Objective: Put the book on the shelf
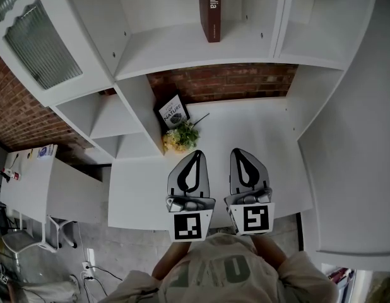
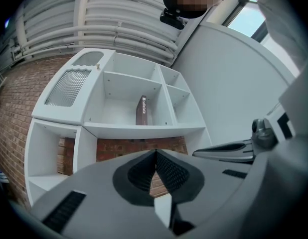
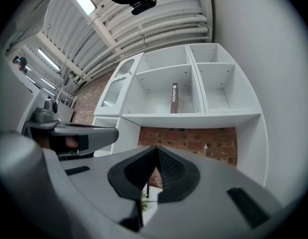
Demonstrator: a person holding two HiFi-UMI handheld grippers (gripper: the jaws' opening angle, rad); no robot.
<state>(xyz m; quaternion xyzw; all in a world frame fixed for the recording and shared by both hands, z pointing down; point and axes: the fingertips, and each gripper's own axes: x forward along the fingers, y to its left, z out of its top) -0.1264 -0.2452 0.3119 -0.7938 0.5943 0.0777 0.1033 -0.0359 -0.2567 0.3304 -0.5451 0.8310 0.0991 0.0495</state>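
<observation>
Both grippers hang empty below the shelf (image 1: 176, 49), low over the white bench (image 1: 258, 137). The left gripper (image 1: 196, 154) has its fingers (image 2: 170, 171) clenched together with nothing in them, and the right gripper (image 1: 236, 151) is clenched and empty too.

The maroon book (image 1: 211, 8) stands upright in the shelf's middle compartment, spine facing out, free on both sides with nothing to lean on. By the look of things the placing is done.

A small book (image 1: 173, 112) with a dark cover leans under the shelf beside a bunch of flowers (image 1: 180, 137), in front of the brick wall (image 1: 226, 81).

The maroon book looks like a stiff hardback: rigid, probably fairly weighty, with a smooth cover that may slide between hard fingers. It is tall on a narrow foot, so a nudge could tip it sideways. If it needs steadying, I would pinch across both covers near the spine at about mid-height.
</observation>
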